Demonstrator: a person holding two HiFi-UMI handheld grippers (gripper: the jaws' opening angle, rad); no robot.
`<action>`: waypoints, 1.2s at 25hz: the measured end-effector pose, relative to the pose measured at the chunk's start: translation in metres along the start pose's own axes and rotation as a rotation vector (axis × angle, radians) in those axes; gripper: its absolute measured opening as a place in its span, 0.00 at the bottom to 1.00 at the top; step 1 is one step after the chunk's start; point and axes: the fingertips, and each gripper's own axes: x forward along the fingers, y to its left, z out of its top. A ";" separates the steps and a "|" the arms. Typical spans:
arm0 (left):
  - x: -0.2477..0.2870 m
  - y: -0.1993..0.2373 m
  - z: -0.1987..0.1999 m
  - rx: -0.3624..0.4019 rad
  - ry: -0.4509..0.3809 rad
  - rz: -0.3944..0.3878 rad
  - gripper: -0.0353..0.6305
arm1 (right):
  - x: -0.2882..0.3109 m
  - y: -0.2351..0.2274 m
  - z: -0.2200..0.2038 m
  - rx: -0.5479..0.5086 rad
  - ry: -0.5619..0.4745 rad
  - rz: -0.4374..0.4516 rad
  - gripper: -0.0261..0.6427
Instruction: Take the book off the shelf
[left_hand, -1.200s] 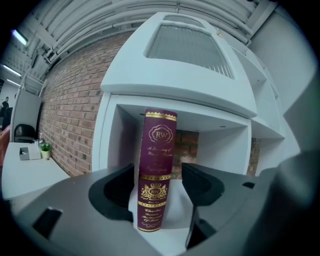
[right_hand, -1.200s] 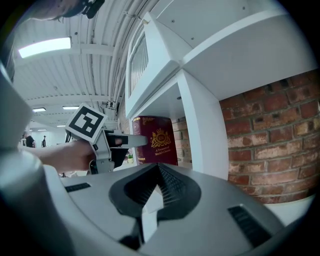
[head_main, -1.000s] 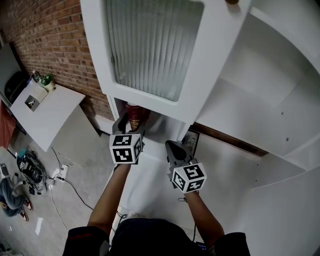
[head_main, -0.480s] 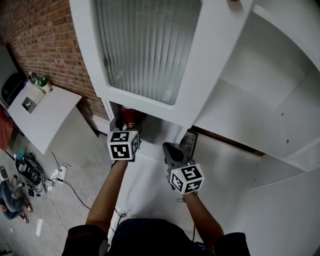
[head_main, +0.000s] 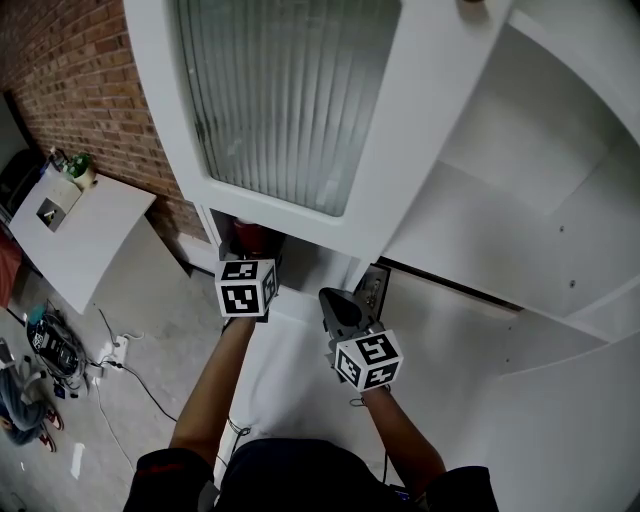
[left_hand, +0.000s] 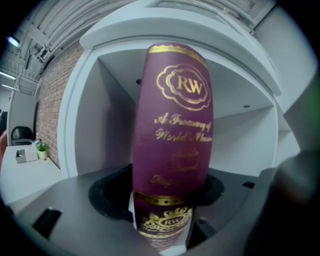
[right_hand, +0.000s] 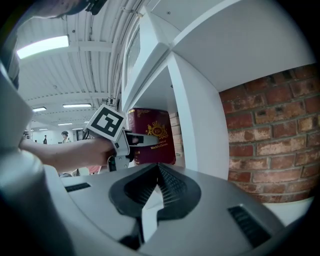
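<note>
Clamping the lower spine of the maroon book (left_hand: 172, 135), the left gripper (left_hand: 162, 222) has its jaws pressed on both covers; the book stands upright straight ahead of it, gold lettering facing the camera, with the white shelf (left_hand: 100, 125) compartment just behind. Beside it, the right gripper (right_hand: 155, 187) has its jaws together with nothing between them, and it points toward the book. Above both grippers is a door (head_main: 280, 100) with ribbed glass, and a brick wall (right_hand: 260, 130) shows to the right gripper's right
</note>
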 end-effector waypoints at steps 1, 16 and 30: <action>0.002 0.000 -0.001 -0.002 0.003 0.000 0.50 | 0.000 -0.001 -0.001 0.002 0.002 0.000 0.07; -0.003 -0.001 -0.003 0.046 -0.008 0.019 0.42 | -0.003 0.003 -0.005 0.023 0.009 0.007 0.07; -0.024 -0.005 -0.011 0.060 -0.017 -0.001 0.41 | -0.009 0.010 -0.004 0.016 0.001 0.003 0.07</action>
